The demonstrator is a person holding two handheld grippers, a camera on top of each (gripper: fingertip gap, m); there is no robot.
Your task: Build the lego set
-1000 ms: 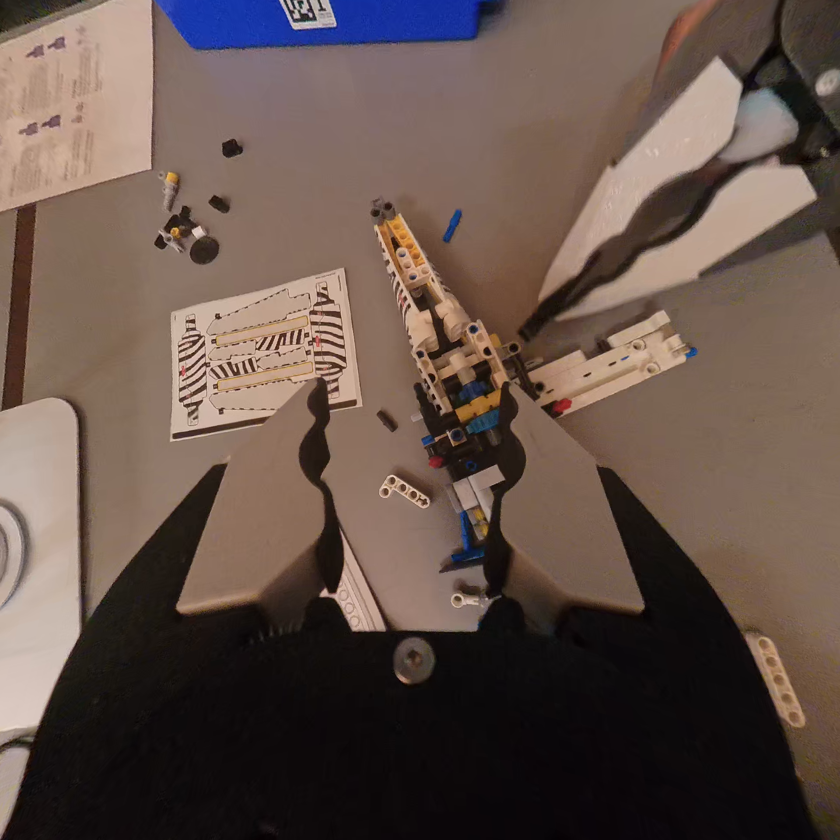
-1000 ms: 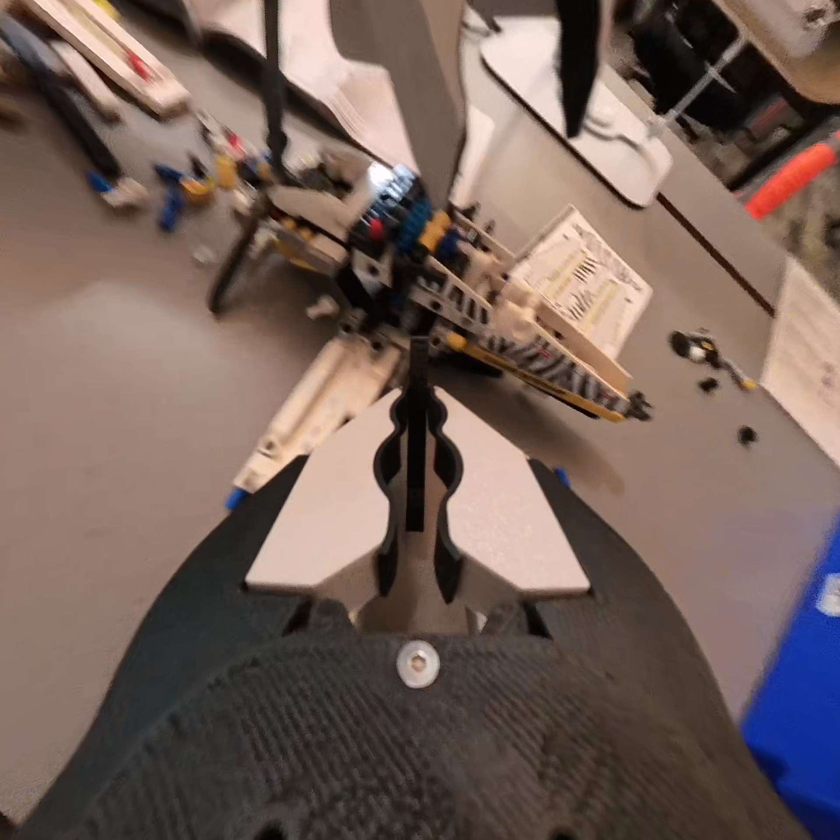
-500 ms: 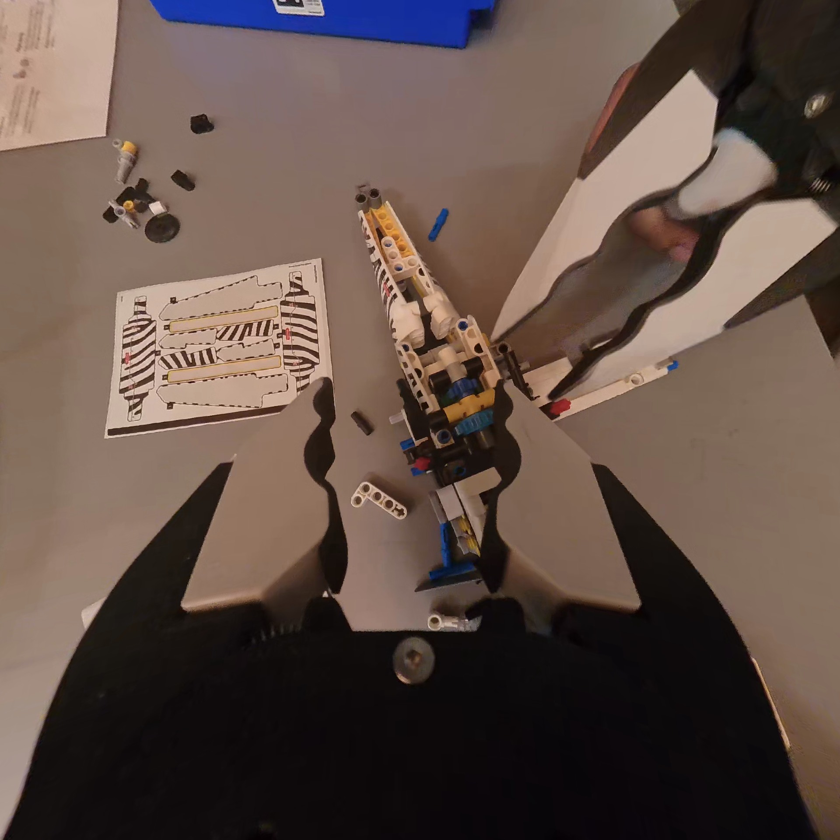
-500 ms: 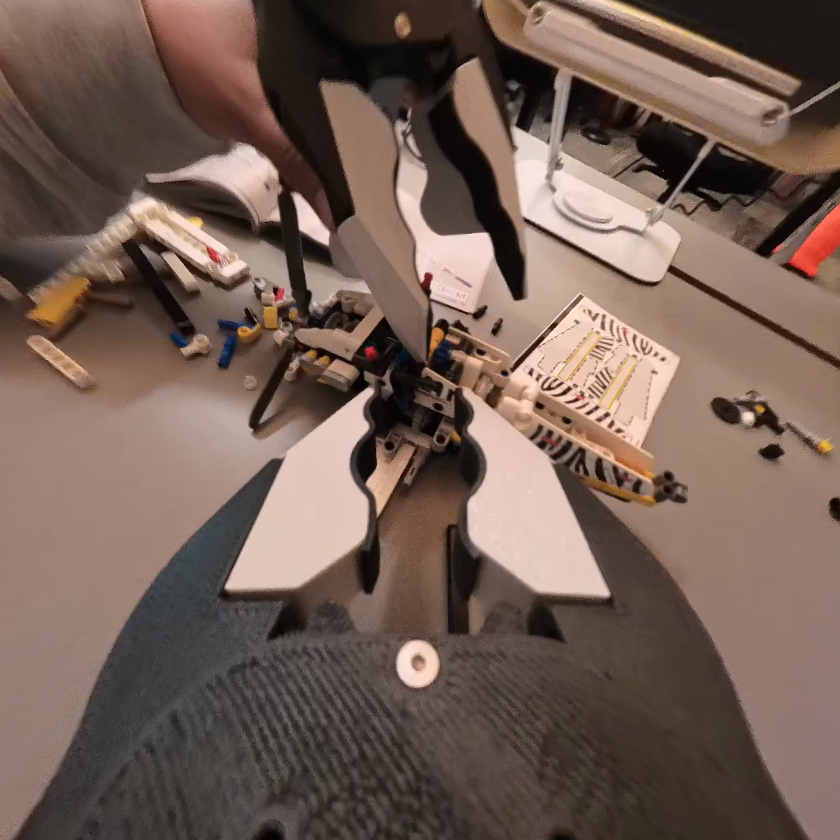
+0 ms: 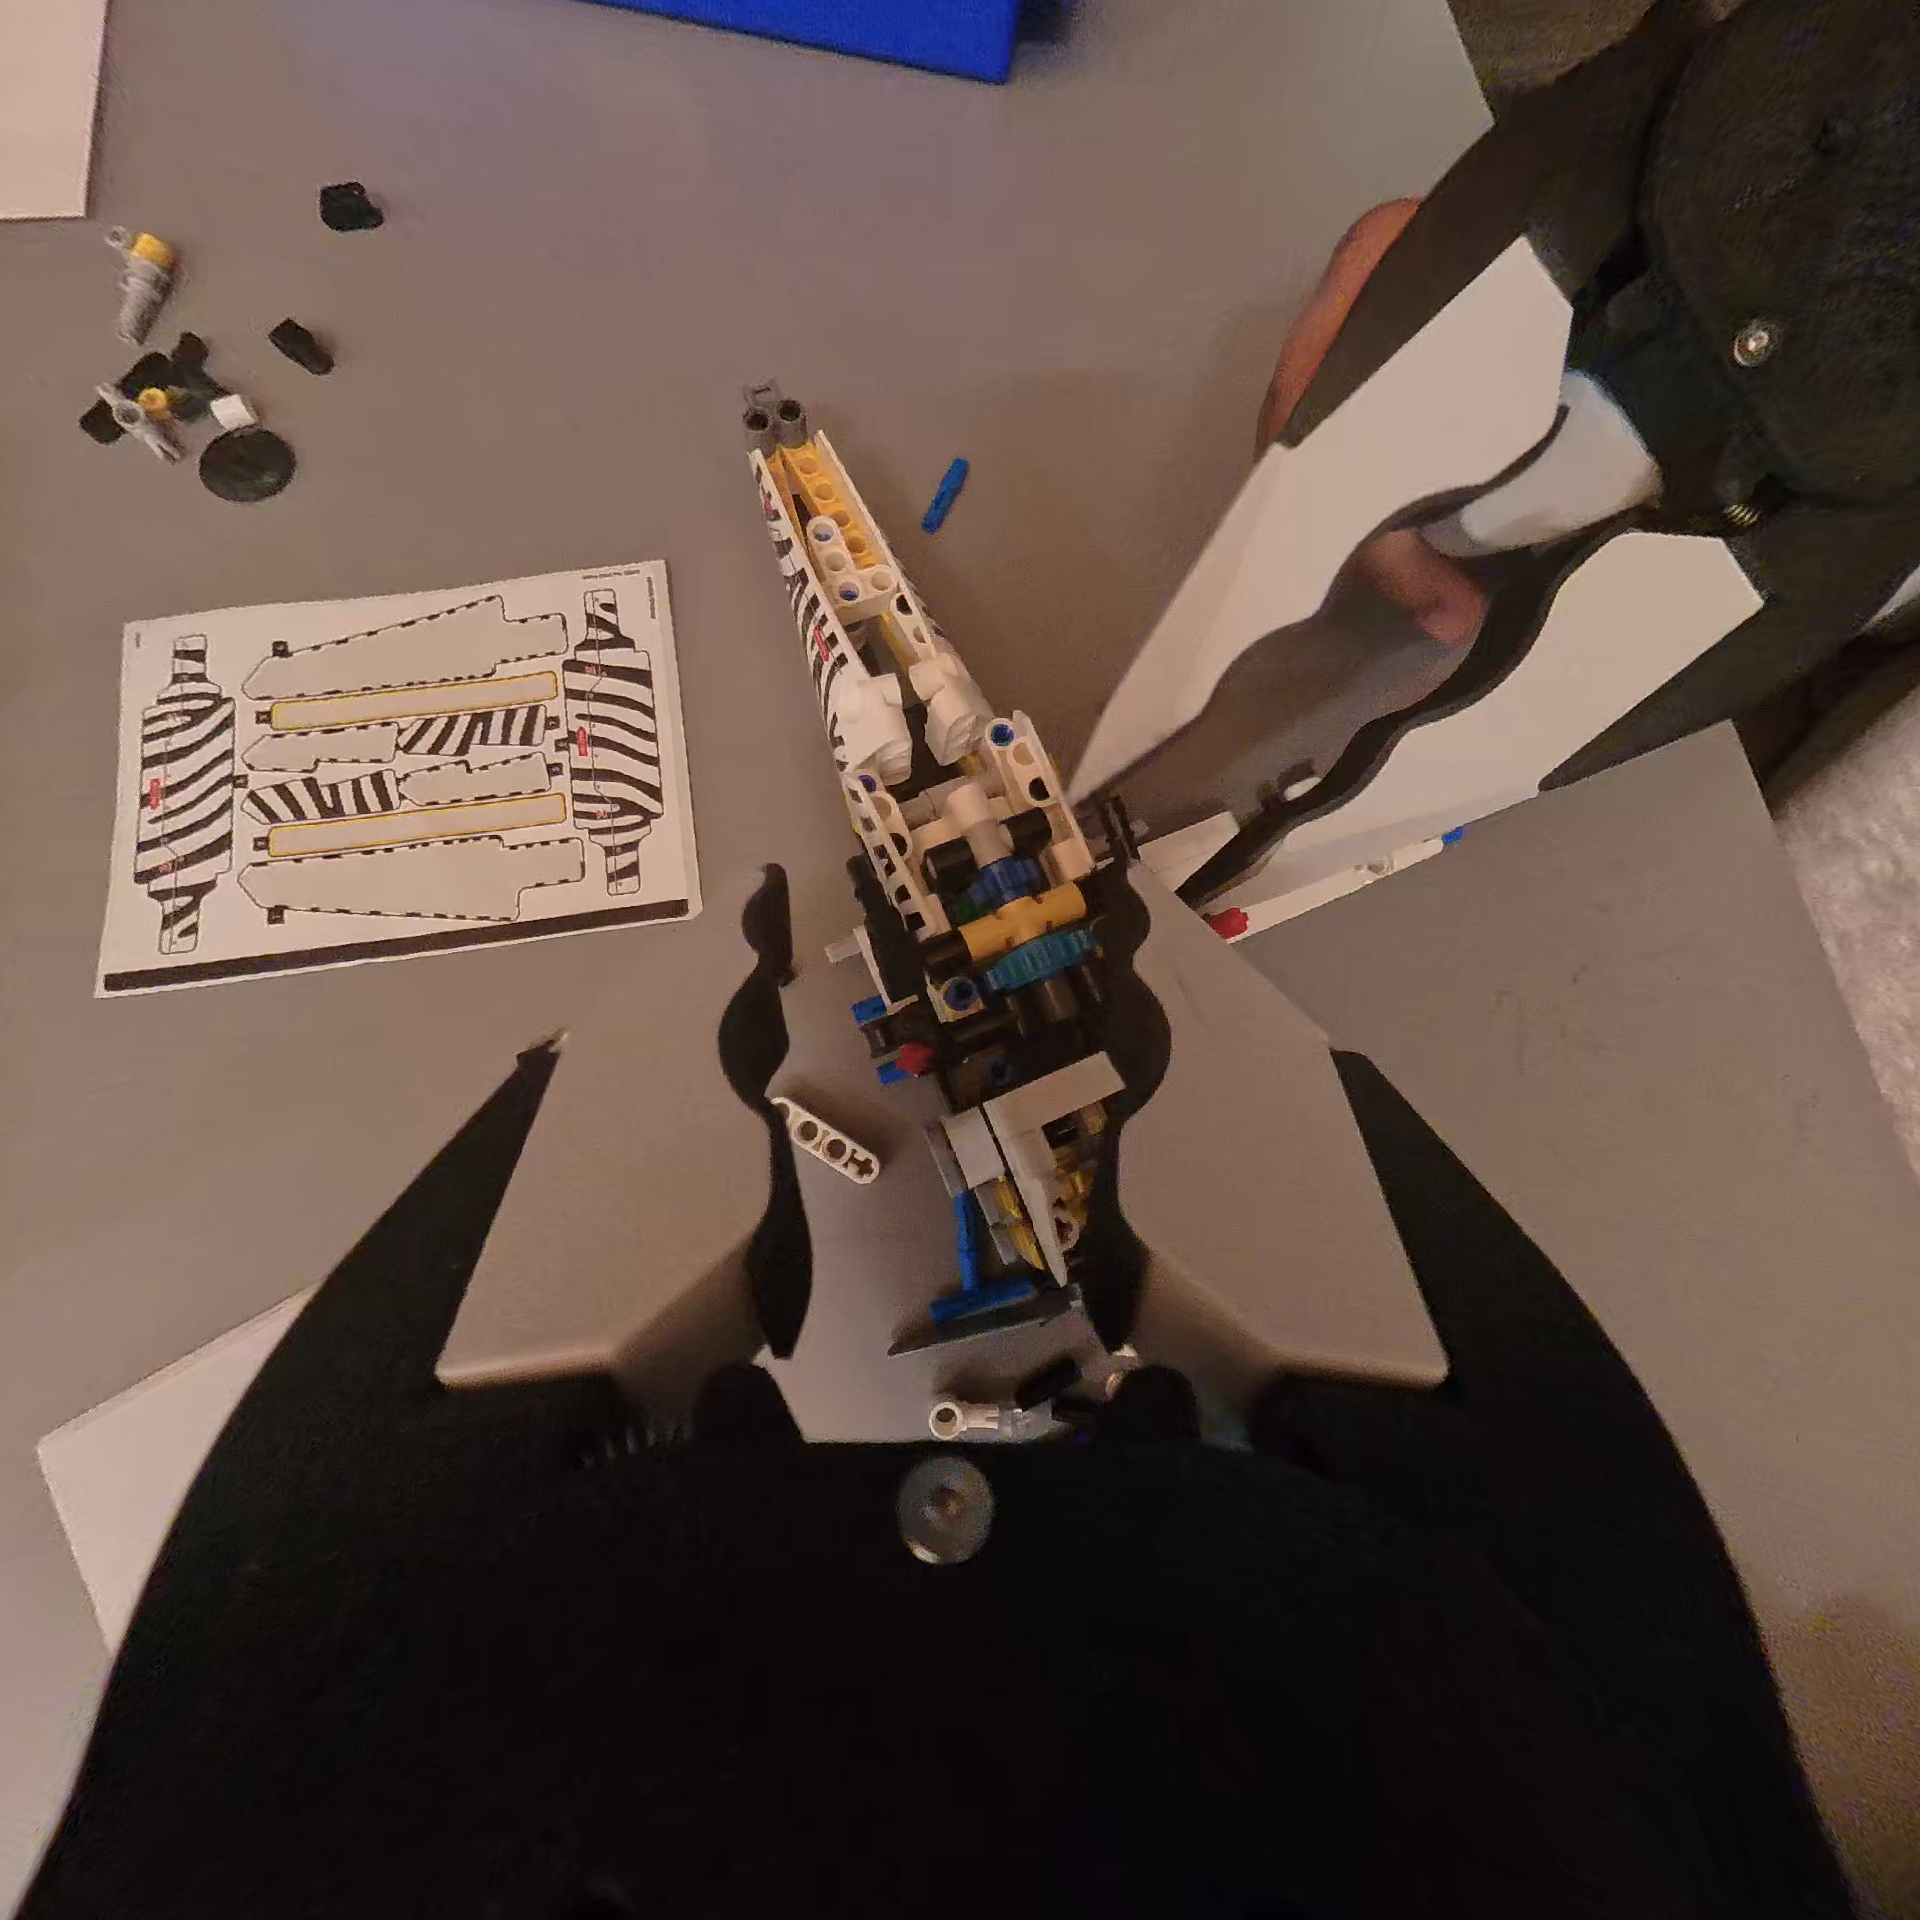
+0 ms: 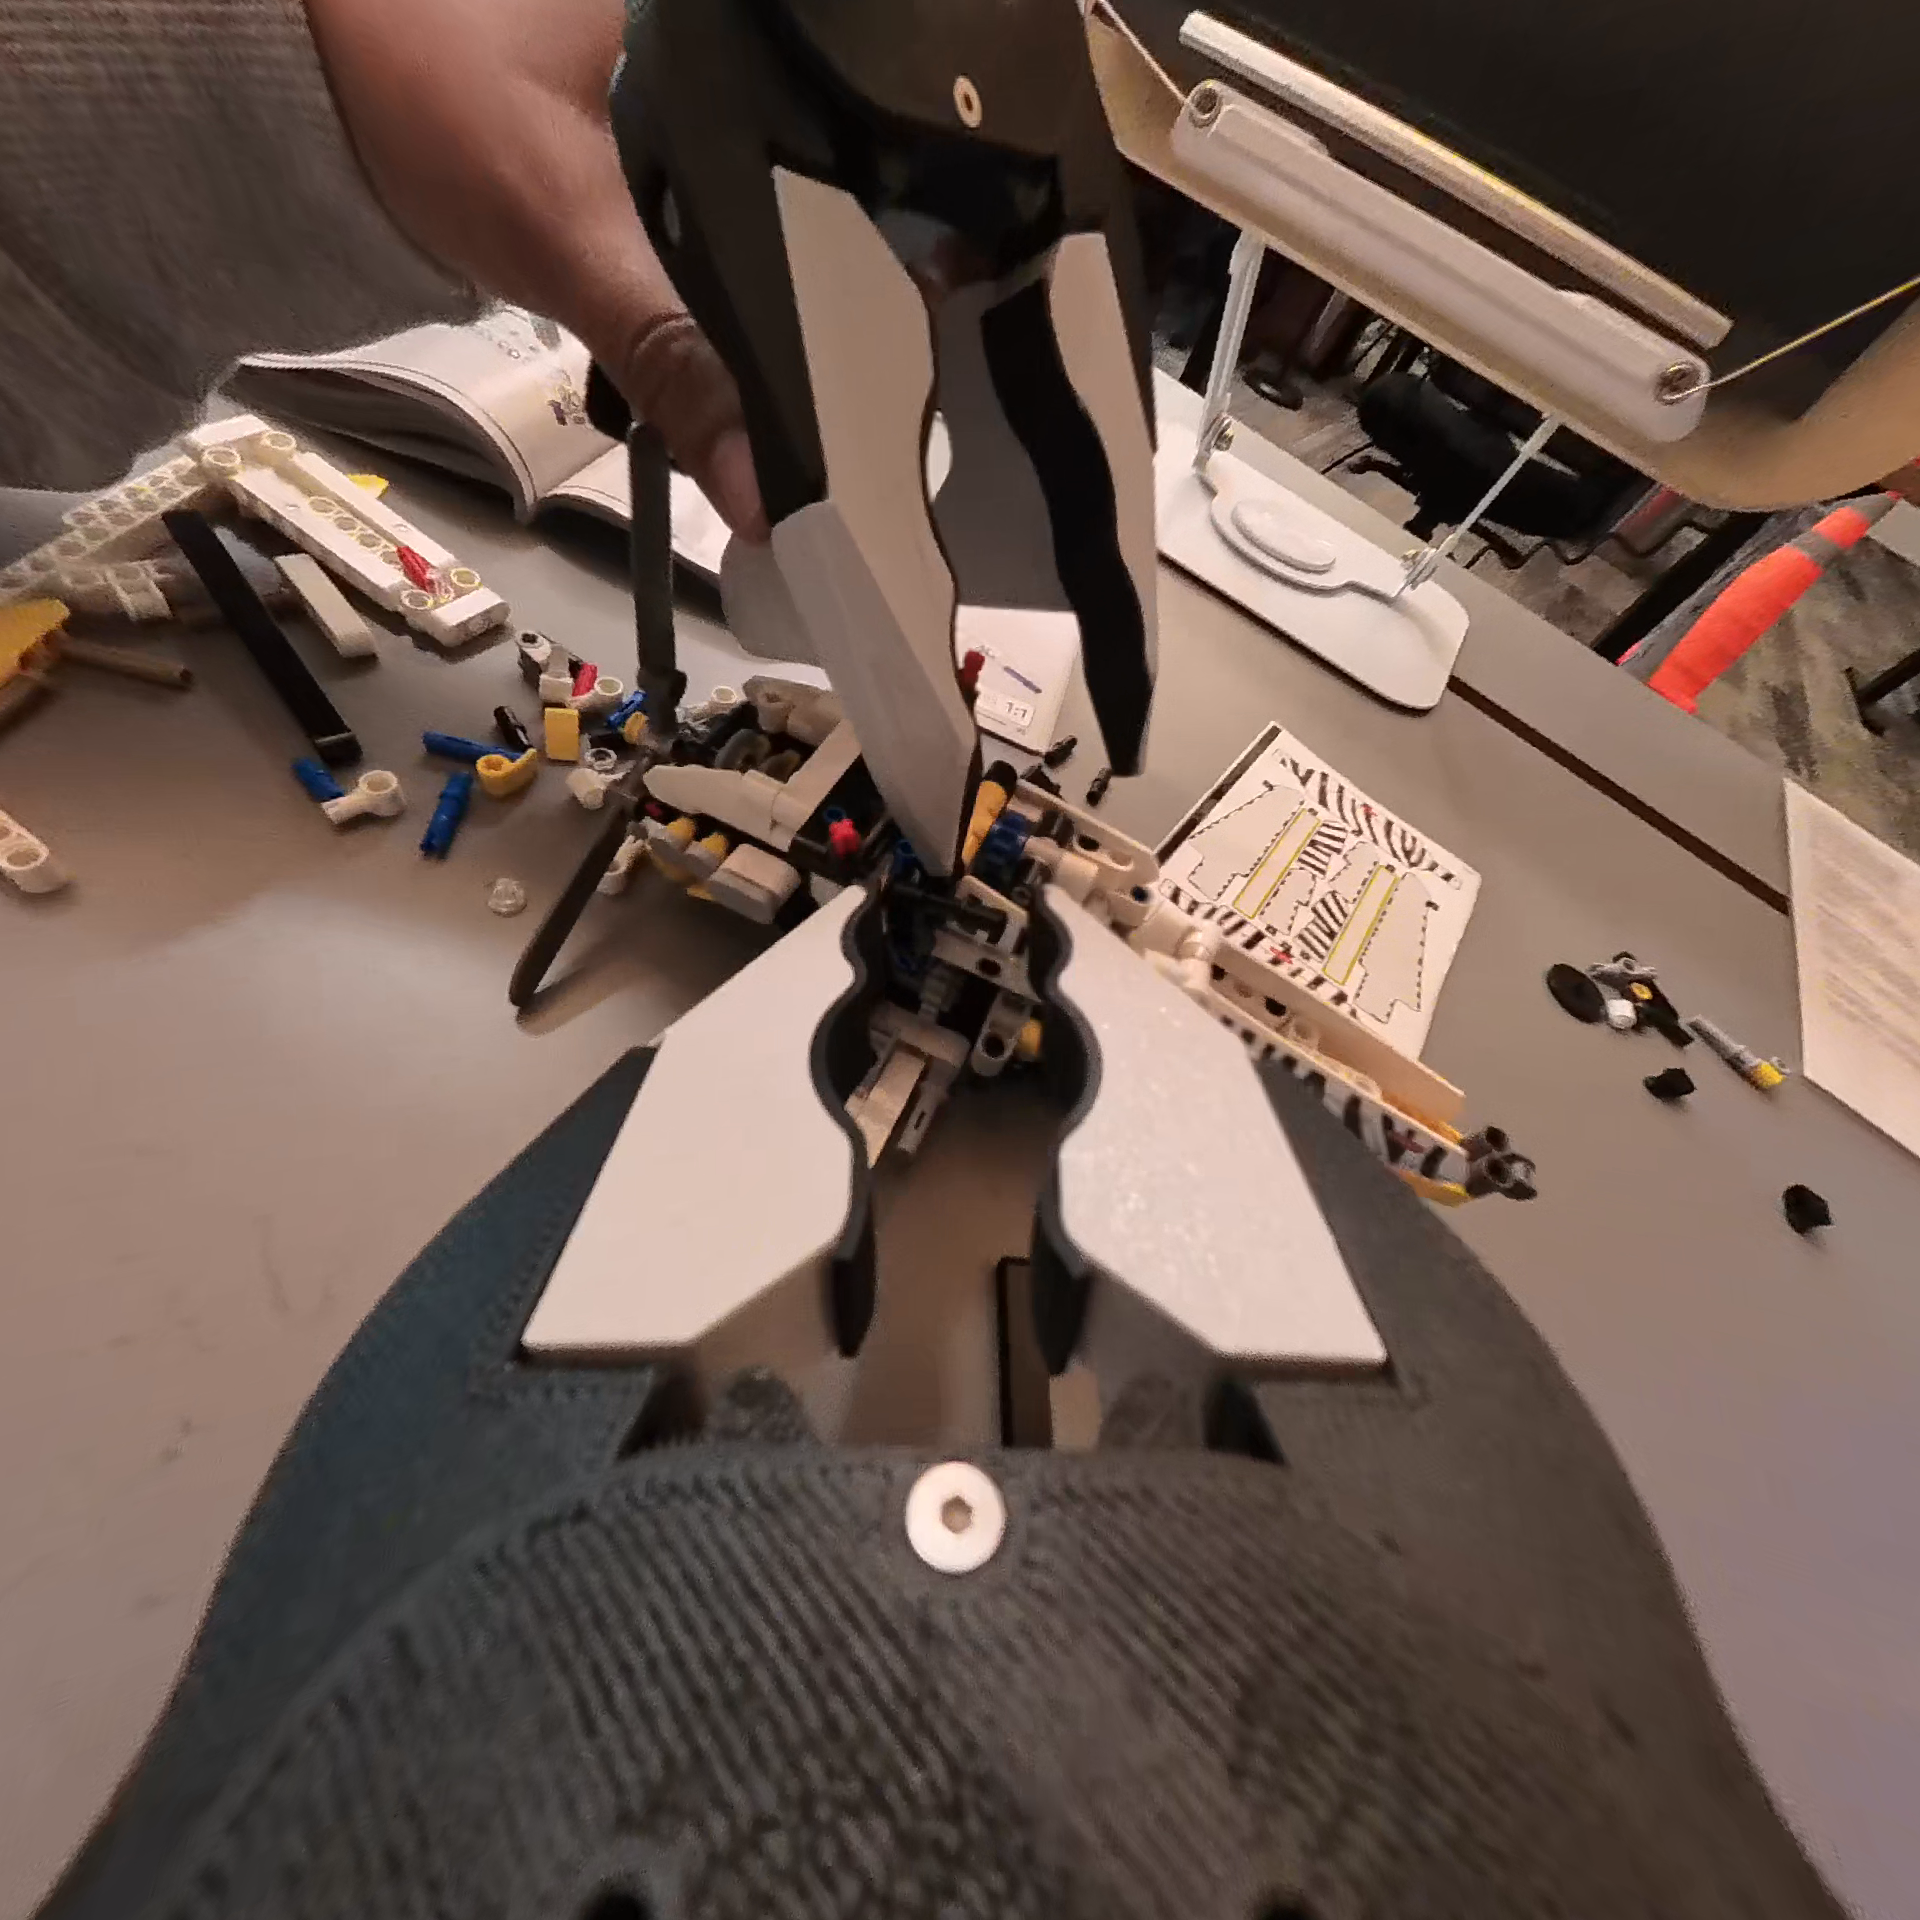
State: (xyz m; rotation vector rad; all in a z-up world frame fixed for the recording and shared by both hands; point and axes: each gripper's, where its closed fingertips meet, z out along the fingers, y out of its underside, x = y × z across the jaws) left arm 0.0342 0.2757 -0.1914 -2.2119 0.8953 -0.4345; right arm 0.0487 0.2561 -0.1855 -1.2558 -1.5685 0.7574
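L gripper (image 5: pixel 951 977) fingers spread wide, gripping nothing; its right finger (image 5: pixel 1226 1091) lies against the side of the lego model (image 5: pixel 977 852), left finger (image 5: pixel 665 1174) well clear, w/ a small white beam (image 5: pixel 828 1140) lying on the table (image 5: pixel 520 416) in the gap. R gripper (image 6: pixel 951 977) fingers partly open, straddling the dark geared mid-section of the model; can't tell if the pads actually touch it. In the left wrist view the R gripper (image 5: pixel 1174 831) comes in from the right side, tips at the model's flank, above a white beam assembly (image 5: pixel 1340 868).

Model lies flat on the grey table: long white/yellow boom w/ zebra-stripe stickers, grey connector at the far tip (image 5: pixel 774 418), blue + teal gears in the middle.

Just beside it: blue pin (image 5: pixel 943 496). Zebra sticker sheet (image 5: pixel 400 774) lies flat to the model's left, apart from it. Further off, a cluster of small black/grey/yellow parts (image 5: pixel 182 400). Blue bin (image 5: pixel 831 31) at the far table edge.

Right wrist view: loose blue, yellow + white pieces (image 6: pixel 468 769) scattered behind the model, another white beam section (image 6: pixel 343 525), open instruction booklet (image 6: pixel 468 416), lamp base (image 6: pixel 1309 582), orange cone (image 6: pixel 1756 592) off the table.
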